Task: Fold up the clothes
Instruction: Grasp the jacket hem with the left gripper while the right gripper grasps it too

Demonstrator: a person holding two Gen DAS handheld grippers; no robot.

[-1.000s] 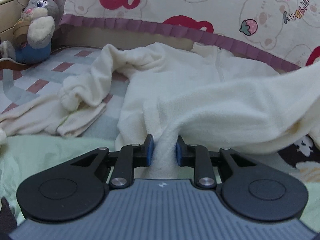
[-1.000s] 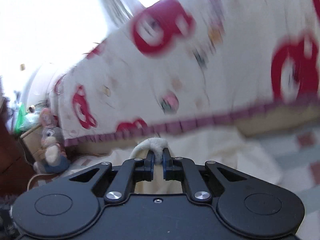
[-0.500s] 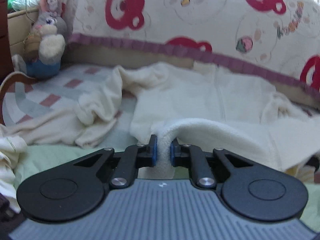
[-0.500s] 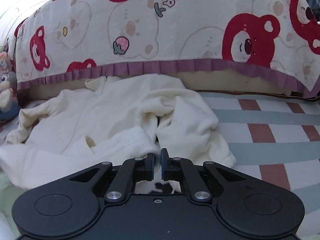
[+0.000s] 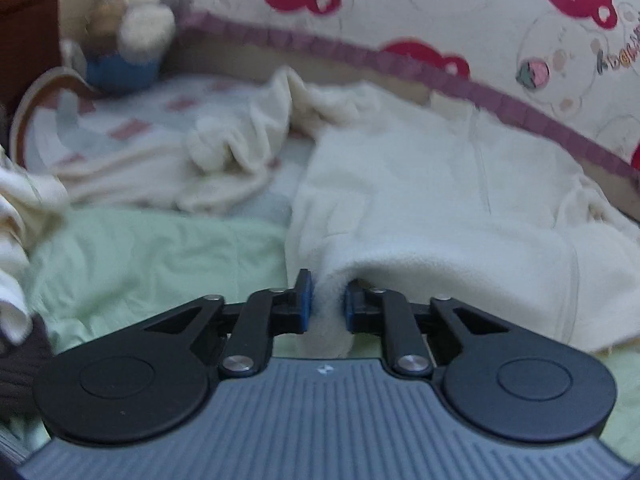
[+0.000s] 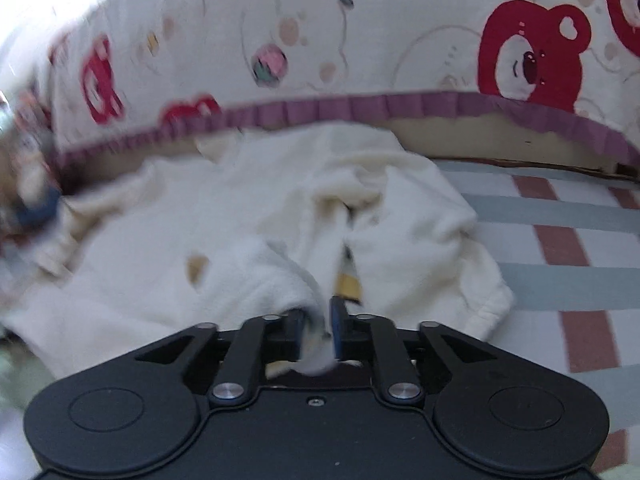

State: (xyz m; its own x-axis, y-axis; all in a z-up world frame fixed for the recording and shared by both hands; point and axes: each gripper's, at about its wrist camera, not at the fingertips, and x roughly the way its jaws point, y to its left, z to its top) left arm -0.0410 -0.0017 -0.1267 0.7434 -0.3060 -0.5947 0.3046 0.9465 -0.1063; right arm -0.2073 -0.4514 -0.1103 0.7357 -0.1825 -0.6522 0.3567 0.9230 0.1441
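A cream fleece garment (image 5: 420, 184) lies spread on the bed, its front zip running up the middle. My left gripper (image 5: 325, 300) is shut on a fold of its near hem, and the fabric bulges up between the blue pads. In the right wrist view the same garment (image 6: 224, 232) lies crumpled in front of my right gripper (image 6: 318, 328). That gripper's jaws are opening, with a loose, blurred strip of the fleece still hanging between them. A yellow-brown label shows just beyond the right fingertips.
A bear-print cover with a purple frill (image 5: 440, 20) walls off the far side. A plush rabbit (image 5: 132, 36) sits in the far left corner. More cream cloth (image 5: 140, 176) lies at left beyond a green sheet (image 5: 152, 256). The checked bedsheet (image 6: 560, 216) lies bare at right.
The right gripper came down from a raised pose to just above the garment and its jaws parted. The left gripper shifted sideways with its fold, and the lifted hem now lies on the bed.
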